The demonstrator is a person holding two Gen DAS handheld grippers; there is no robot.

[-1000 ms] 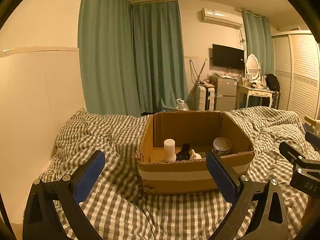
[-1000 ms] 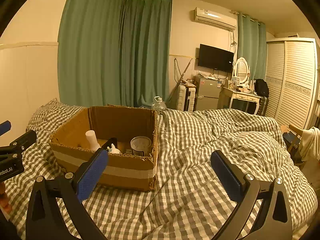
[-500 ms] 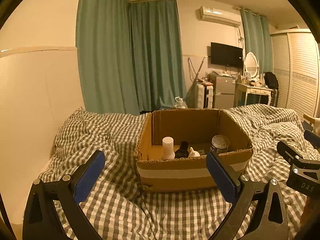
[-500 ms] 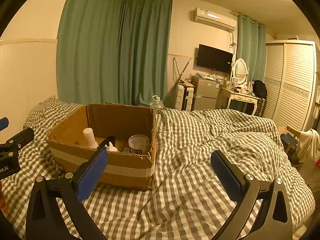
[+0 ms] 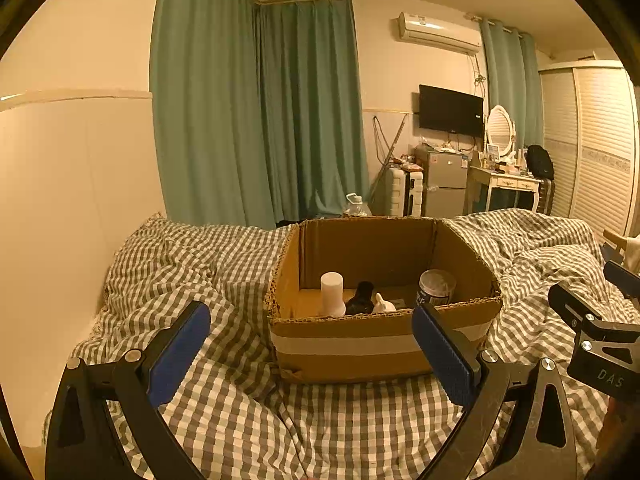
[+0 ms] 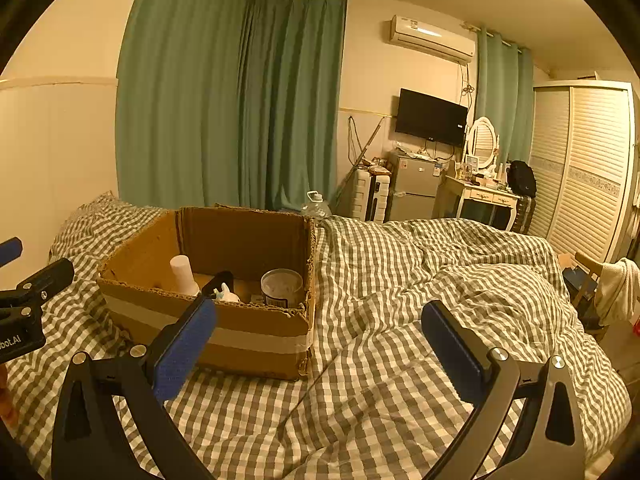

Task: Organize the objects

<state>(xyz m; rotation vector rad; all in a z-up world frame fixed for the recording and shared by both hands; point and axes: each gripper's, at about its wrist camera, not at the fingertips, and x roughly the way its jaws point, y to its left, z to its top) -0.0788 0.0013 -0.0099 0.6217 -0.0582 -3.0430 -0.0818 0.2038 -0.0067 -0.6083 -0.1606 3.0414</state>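
"DAS" shows on the right tongs (image 5: 600, 344); "bot.AI" shows on the left tongs (image 6: 16, 320).

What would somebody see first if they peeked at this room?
Probably the open cardboard box sitting on the checked bedcover, with a white bottle and a round tin inside. Behind it hang tall green curtains, and both grippers wait open in front.

A box (image 5: 384, 344) on the bed (image 5: 192, 272) holds 4 items.
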